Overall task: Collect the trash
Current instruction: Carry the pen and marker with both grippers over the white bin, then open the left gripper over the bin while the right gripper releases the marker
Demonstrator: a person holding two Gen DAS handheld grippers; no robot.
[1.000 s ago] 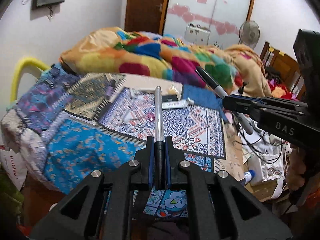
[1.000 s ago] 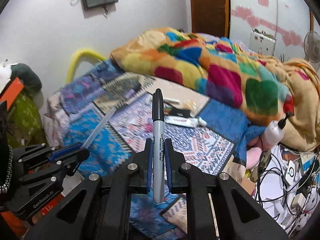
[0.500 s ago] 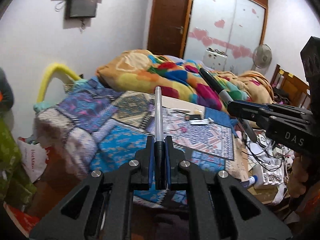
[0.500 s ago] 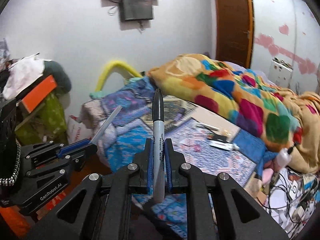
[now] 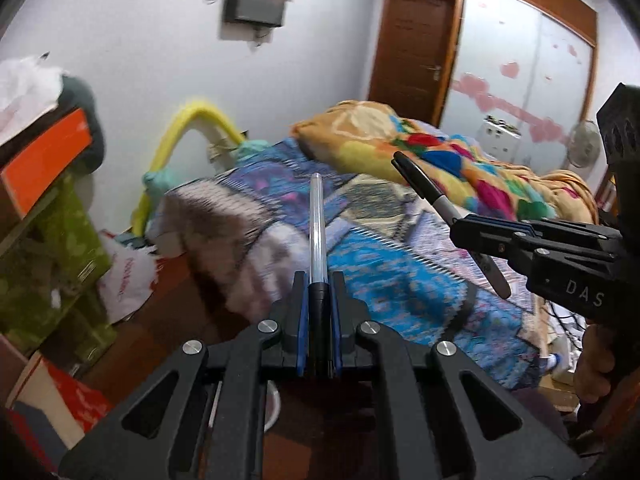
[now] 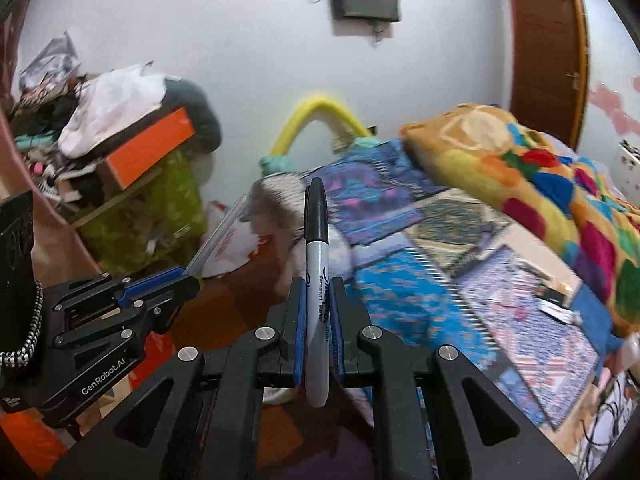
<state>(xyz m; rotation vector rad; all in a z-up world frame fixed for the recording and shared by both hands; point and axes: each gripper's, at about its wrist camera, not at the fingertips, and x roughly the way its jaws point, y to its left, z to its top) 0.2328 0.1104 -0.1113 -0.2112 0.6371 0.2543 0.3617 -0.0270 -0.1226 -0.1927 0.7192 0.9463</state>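
My left gripper (image 5: 319, 284) is shut on a clear-barrelled pen (image 5: 316, 224) with a black end, which points forward over the bed's corner. My right gripper (image 6: 318, 292) is shut on a grey permanent marker (image 6: 317, 264) with a black cap, standing upright between the blue pads. In the left wrist view the right gripper (image 5: 460, 226) appears at the right with the marker (image 5: 424, 188) slanting through it. The left gripper (image 6: 188, 278) with its pen (image 6: 218, 236) shows at the left of the right wrist view. Both are held over the floor by the bed.
A bed (image 5: 384, 256) with patterned sheets and a bright patchwork blanket (image 6: 520, 168) fills the right. A white plastic bag (image 5: 128, 276) lies on the brown floor beside a cluttered green shelf (image 6: 160, 208) with an orange box (image 6: 152, 152). Small items (image 6: 556, 306) lie on the bed.
Both grippers have swung left, away from the bed's middle toward its corner and the shelf, still holding the pen and the marker. The shelf and floor have come into view.
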